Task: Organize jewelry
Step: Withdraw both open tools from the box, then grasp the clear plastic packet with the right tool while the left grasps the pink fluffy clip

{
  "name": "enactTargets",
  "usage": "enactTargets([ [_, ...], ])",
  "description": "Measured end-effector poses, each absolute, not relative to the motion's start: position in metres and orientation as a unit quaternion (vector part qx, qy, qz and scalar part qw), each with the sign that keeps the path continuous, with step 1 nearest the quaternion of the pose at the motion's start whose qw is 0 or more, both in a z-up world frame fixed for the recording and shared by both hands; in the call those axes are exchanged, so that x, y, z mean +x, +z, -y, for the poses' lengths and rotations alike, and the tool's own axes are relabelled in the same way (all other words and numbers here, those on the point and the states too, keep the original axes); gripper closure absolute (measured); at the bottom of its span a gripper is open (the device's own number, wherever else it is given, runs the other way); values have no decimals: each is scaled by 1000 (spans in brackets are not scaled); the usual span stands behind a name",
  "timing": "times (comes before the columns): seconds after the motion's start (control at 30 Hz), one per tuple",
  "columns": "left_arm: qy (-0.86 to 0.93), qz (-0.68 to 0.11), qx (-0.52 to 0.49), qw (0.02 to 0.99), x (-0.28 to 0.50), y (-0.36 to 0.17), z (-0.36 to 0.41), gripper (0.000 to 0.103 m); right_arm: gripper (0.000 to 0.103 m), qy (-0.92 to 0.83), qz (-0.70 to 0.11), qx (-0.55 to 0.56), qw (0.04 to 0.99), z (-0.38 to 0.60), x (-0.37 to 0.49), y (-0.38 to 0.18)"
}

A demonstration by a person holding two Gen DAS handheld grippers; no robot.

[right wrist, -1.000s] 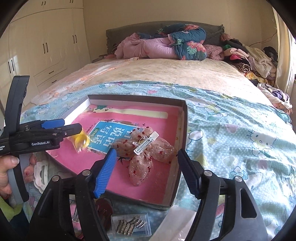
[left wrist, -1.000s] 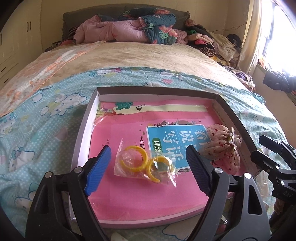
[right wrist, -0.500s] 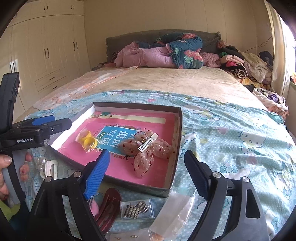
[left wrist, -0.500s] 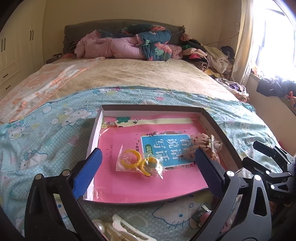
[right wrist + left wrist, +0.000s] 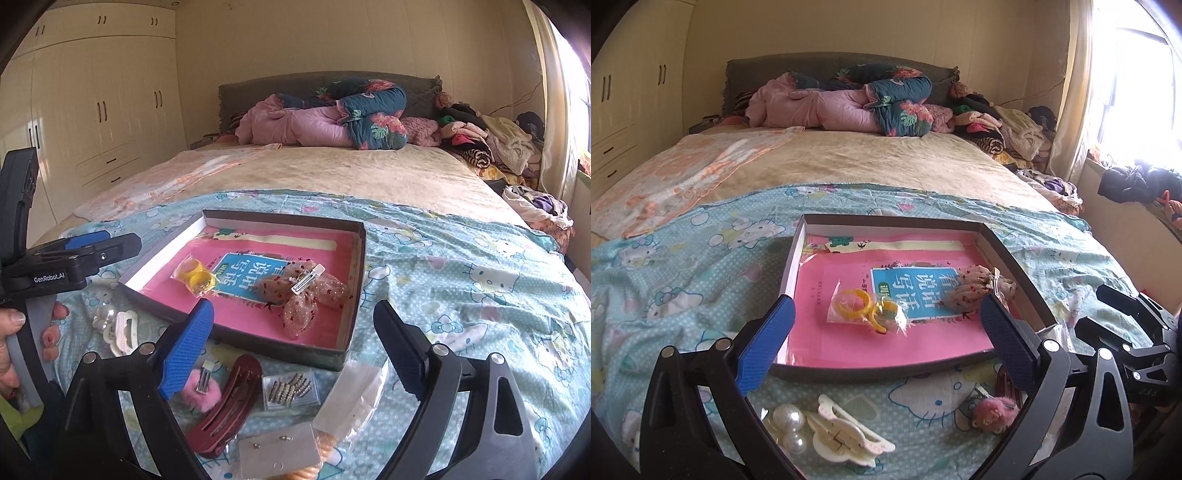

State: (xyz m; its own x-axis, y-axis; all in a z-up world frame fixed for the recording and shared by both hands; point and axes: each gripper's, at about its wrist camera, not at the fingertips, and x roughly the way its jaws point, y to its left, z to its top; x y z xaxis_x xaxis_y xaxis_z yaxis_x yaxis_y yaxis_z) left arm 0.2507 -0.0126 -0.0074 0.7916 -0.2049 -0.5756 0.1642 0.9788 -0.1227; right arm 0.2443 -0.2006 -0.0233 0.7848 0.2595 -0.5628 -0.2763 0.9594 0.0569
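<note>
A shallow dark box [image 5: 798, 251] with a pink lining lies on the blue cartoon bedspread. Inside it are a clear bag of yellow rings [image 5: 866, 308] [image 5: 195, 275] and a floral fabric bow clip [image 5: 975, 286] [image 5: 303, 291]. My left gripper [image 5: 886, 308] hovers open above the box's near edge, holding nothing. My right gripper [image 5: 294, 311] hangs over the box's near right corner; its jaws are opening, with nothing between them. Each gripper shows at the edge of the other's view: the left gripper [image 5: 85, 254], the right gripper [image 5: 1126, 314].
In front of the box lie loose pieces: a white claw clip [image 5: 846, 432], pearls [image 5: 786, 421], a pink fluffy clip [image 5: 203, 387], a dark red barrette [image 5: 229, 402], a clear case of small metal pieces [image 5: 290, 386] and an earring card [image 5: 279, 446]. Folded quilts [image 5: 857, 103] sit by the headboard.
Both grippers have drawn back and upward from the box, and their jaws have widened. The ring bag and the bow stay in the box. The loose pieces in front have come into view.
</note>
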Motion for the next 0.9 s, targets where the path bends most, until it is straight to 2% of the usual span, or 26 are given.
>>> enactTargets([
  [0.9,-106,-312,-25,944,190,-22,19,11,17,164,-298,-48,939,191,183,-33],
])
